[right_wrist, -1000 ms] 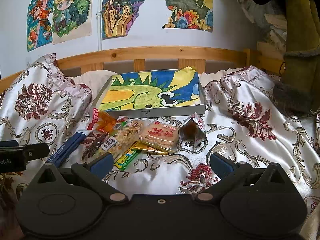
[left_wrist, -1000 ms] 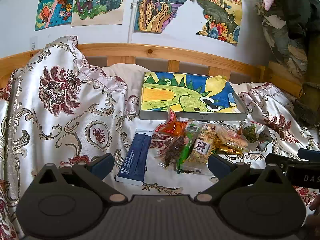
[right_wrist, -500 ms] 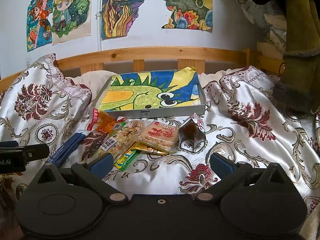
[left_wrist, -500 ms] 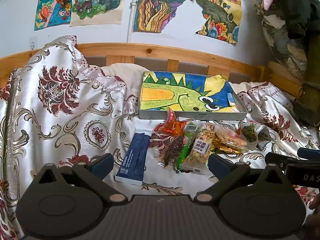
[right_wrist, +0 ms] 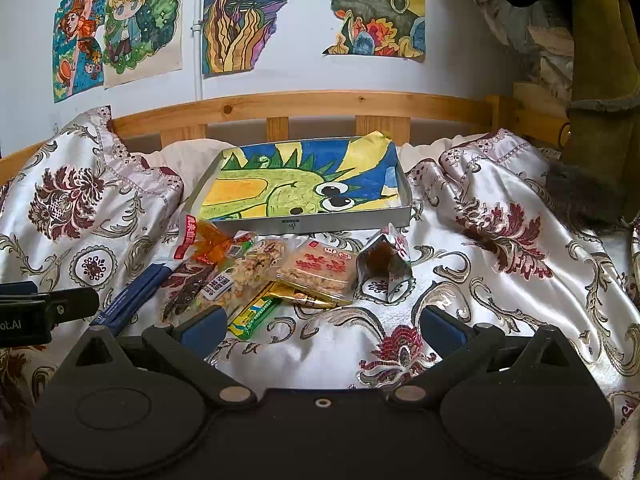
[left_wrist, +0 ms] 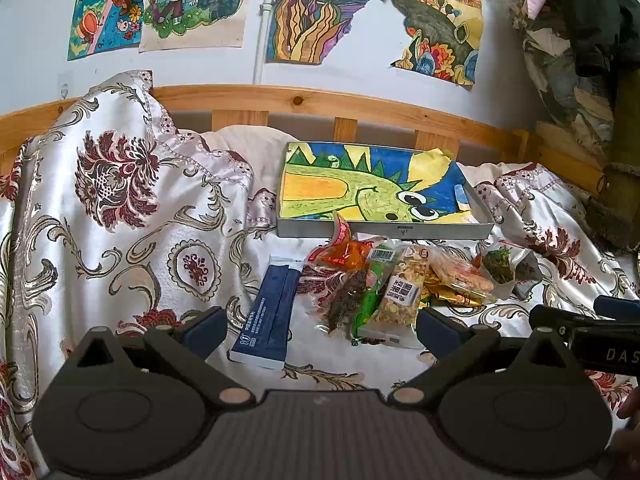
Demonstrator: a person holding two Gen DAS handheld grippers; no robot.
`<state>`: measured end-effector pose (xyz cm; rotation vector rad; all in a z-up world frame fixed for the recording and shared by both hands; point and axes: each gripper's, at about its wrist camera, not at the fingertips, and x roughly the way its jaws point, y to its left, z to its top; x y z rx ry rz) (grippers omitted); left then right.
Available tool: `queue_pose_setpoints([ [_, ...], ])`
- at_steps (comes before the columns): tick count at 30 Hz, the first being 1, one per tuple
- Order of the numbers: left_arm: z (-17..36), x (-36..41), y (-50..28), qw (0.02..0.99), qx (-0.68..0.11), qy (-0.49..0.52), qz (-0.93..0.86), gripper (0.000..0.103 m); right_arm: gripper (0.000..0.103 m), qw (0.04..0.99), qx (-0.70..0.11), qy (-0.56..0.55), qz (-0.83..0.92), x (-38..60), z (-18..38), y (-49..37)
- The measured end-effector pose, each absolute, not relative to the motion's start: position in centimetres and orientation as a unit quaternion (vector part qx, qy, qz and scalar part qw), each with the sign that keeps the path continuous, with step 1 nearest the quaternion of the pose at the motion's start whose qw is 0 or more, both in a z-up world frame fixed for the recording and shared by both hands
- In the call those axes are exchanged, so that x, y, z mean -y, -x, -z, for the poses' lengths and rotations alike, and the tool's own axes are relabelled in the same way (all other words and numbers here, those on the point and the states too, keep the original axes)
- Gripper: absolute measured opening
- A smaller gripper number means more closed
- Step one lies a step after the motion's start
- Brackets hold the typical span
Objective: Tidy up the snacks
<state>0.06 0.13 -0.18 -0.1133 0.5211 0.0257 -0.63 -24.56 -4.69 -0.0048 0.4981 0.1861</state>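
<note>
Several snack packets lie in a loose pile on the patterned bedspread in front of a shallow grey box (left_wrist: 384,232) (right_wrist: 304,224) lined with a green dinosaur drawing. From the left there is a dark blue packet (left_wrist: 269,312) (right_wrist: 132,296), an orange packet (left_wrist: 344,250) (right_wrist: 208,240), a dark dried-fruit packet (left_wrist: 344,298), a green bar (left_wrist: 370,296) (right_wrist: 252,314), a nut bar (left_wrist: 402,294) (right_wrist: 236,276), a rice cracker pack (right_wrist: 318,270) and a torn silver pouch (left_wrist: 506,268) (right_wrist: 386,264). My left gripper (left_wrist: 320,326) and right gripper (right_wrist: 320,326) are both open and empty, short of the pile.
A wooden bed rail (left_wrist: 320,100) runs behind the box under a wall of drawings. The bedspread bunches high at the left (left_wrist: 112,184) and right (right_wrist: 500,208). Clothes hang at the far right (right_wrist: 600,80). The right gripper shows in the left wrist view (left_wrist: 592,328).
</note>
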Motion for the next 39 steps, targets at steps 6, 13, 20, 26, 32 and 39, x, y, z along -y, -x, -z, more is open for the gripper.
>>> queue_pose_setpoints([
  [6,0.2,-0.1,-0.1,0.964,-0.258,0.056,-0.013,0.102,0.102,0.965,-0.247,0.002,-0.092,24.5,4.7,0.6],
  [13,0.3,-0.2,0.1,0.964,-0.260,0.056,-0.011,0.102,0.102,0.963,-0.254,0.001,-0.091,24.5,4.9,0.5],
  [20,1.1,0.3,-0.1,0.960,-0.273,0.056,-0.003,0.102,0.102,0.962,-0.259,0.000,-0.092,24.5,5.0,0.4],
  [26,0.9,0.3,-0.2,0.959,-0.277,0.056,0.005,0.102,0.102,0.962,-0.259,0.003,-0.092,24.4,4.9,0.4],
  [32,1.0,0.3,-0.1,0.959,-0.278,0.054,0.015,0.102,0.102,0.963,-0.249,0.005,-0.103,24.5,4.4,0.8],
  [39,0.9,0.4,0.0,0.959,-0.280,0.049,0.017,0.102,0.102,0.962,-0.250,-0.008,-0.105,24.9,3.9,1.1],
])
